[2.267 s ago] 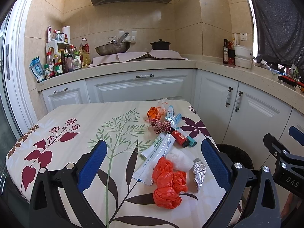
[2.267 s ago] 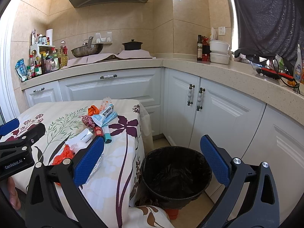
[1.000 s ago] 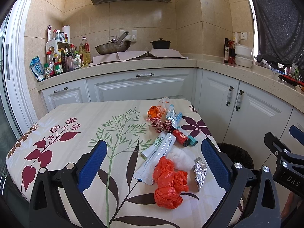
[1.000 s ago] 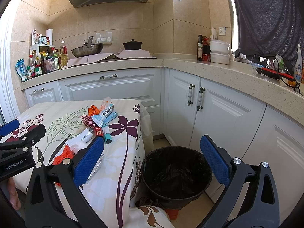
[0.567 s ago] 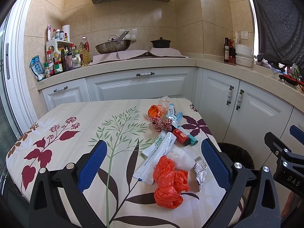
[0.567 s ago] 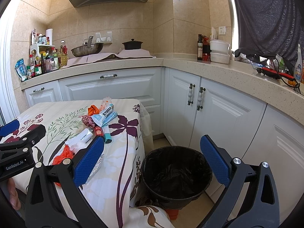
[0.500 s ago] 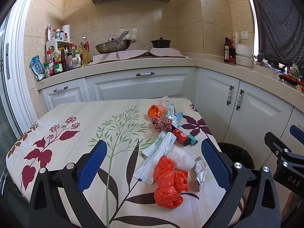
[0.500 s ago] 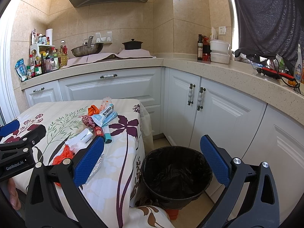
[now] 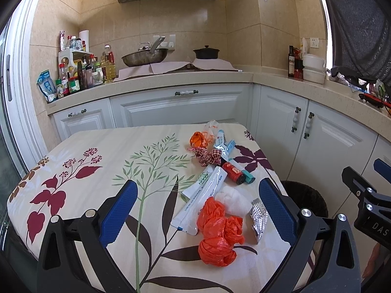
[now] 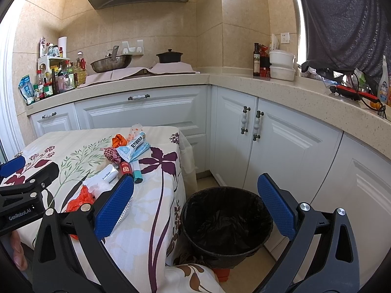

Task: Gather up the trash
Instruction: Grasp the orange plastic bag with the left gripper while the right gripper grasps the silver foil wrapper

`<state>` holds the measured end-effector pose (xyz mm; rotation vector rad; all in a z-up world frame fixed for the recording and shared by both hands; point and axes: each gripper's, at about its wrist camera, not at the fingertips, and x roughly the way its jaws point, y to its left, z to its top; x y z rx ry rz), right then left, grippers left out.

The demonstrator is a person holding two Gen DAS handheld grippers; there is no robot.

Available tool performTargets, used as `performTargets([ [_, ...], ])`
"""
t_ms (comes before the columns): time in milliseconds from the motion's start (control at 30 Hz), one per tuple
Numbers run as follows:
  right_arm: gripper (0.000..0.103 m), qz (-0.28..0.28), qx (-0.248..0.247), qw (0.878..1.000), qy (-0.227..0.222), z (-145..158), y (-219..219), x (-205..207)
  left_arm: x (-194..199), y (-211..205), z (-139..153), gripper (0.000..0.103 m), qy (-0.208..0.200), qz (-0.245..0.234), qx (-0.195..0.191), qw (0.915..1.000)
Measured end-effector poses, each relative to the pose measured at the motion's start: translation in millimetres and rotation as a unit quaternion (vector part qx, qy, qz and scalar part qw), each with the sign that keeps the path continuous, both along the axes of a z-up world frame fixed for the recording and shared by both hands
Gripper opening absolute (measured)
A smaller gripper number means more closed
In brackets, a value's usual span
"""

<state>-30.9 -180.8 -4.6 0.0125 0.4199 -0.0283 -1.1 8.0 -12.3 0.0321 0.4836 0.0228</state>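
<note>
Hardly anything differs from the earlier frames; the left view has crept a touch, the orange bag [image 9: 218,234] sitting marginally lower; the trash lies unmoved.

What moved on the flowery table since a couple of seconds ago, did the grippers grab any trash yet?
Nothing has visibly changed. Both the left hand-held gripper and the right hand-held gripper stay open and empty. The crumpled orange plastic bag, the silver foil wrapper and the white toothpaste tubes lie where they were, and the black-lined trash bin is still empty.
</note>
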Motion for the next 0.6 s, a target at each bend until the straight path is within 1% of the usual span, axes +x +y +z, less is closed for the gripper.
performTargets([
  [300,0.099,0.013,0.003,1.0,0.018,-15.2,4.9,9.0,1.4,8.8,-15.8,0.097,0.025,-0.008,-0.006,0.9996],
  [600,0.099,0.03,-0.011,0.998,0.045,-35.4,20.0,15.5,10.3,20.2,-53.0,0.096,0.089,-0.01,-0.011,0.9959],
])
